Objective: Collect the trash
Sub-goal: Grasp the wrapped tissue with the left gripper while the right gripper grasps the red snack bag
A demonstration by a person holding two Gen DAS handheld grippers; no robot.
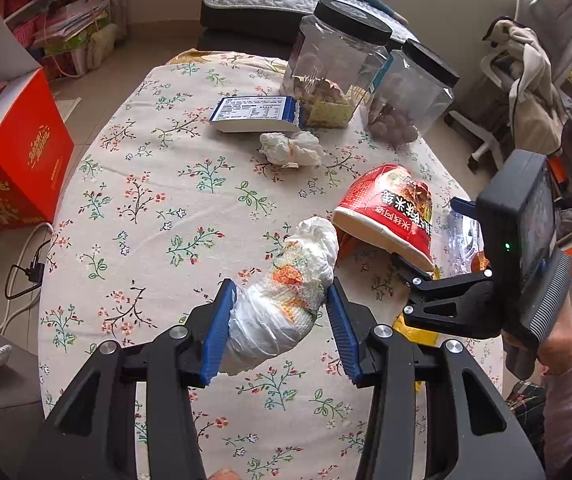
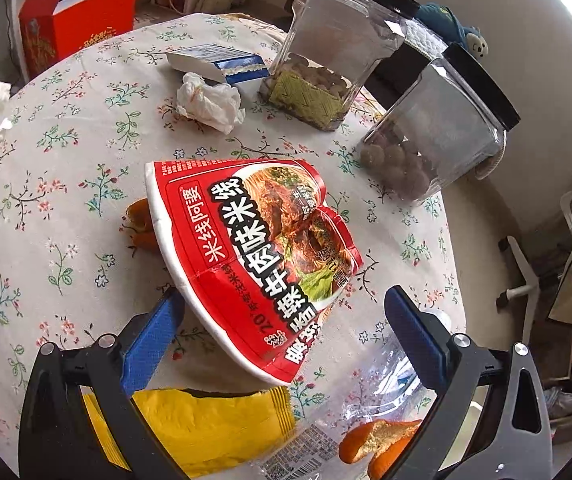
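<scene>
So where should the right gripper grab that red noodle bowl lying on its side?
Take the red noodle bowl by its white rim, coming down from above and slightly from the mouth side. It lies tipped over and crushed, so the wall is wide and flattened while the rim stands off the floral tablecloth as a thin edge. The right gripper, jaws open, already straddles that rim.
</scene>
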